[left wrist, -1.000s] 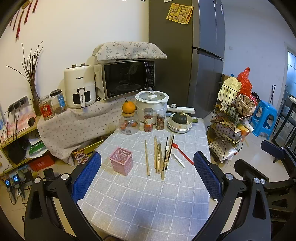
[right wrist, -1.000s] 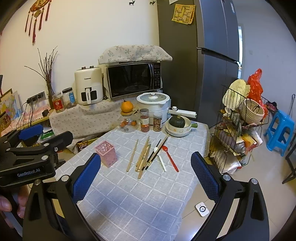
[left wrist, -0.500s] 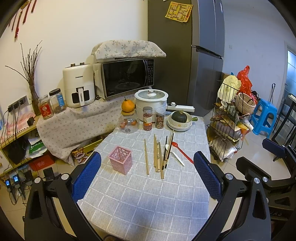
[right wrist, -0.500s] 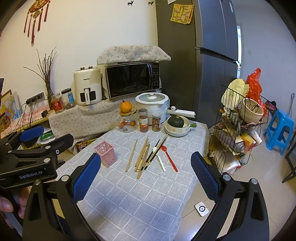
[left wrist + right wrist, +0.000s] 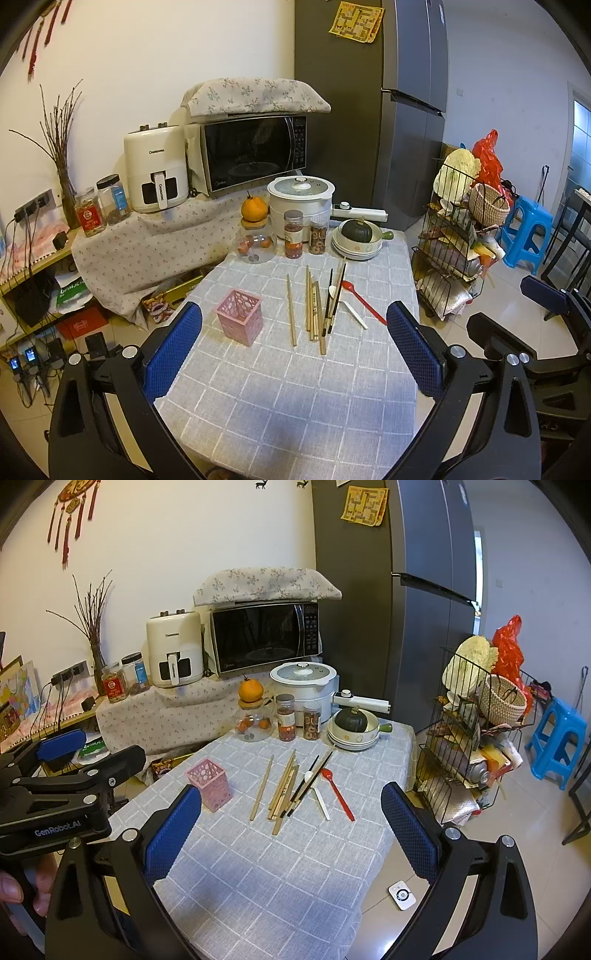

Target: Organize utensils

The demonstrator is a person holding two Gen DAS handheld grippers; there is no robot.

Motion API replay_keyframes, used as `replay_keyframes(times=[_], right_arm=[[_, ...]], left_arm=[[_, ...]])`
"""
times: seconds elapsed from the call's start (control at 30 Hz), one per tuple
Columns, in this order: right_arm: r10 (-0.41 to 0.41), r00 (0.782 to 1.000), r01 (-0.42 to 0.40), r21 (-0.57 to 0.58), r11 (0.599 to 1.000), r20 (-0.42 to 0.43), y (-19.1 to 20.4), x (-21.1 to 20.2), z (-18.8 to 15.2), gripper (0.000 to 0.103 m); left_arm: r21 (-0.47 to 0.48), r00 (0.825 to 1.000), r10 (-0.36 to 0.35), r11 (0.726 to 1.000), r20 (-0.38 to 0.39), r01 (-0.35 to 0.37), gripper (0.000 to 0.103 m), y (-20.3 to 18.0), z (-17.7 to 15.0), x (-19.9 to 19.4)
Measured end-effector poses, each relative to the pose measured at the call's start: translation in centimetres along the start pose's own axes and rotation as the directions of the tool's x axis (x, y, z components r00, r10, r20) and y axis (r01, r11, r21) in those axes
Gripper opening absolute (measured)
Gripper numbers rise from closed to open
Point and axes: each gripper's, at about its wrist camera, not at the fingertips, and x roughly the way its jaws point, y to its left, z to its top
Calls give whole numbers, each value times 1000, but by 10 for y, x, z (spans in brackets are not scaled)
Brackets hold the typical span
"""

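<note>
Both tongs hang spread wide and holding nothing above the near end of the surface (image 5: 295, 406): the left tongs (image 5: 293, 354) and the right tongs (image 5: 291, 830), side by side. A pink holder (image 5: 239, 320) stands upright on the checked cloth, toward the left. Just to its right lie loose wooden chopsticks (image 5: 310, 306), 1 of them set a little apart, with 2 dark chopsticks (image 5: 334, 297) slanting across, then a white spoon (image 5: 349, 308) and a red spoon (image 5: 364, 298). Jars (image 5: 293, 234), a cooker (image 5: 301, 205) and stacked bowls (image 5: 356, 247) crowd the far edge.
</note>
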Motion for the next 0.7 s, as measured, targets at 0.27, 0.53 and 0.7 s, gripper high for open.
replay_keyframes(times=[0.27,0.53,0.7], right_arm=[[1,1000,-1,-1,1000,-9,-1,5,-1,95],[10,999,-10,9,1000,-44,-5,22,3,95],[18,993,-13,37,999,-121,-19,60,11,95]], left_arm=[[0,1000,0,1000,-1,0,96,1,1,0],[-4,999,21,1000,-30,-21,96,5,-4,16],[-3,994,42,999,-101,-42,96,14,6,50]])
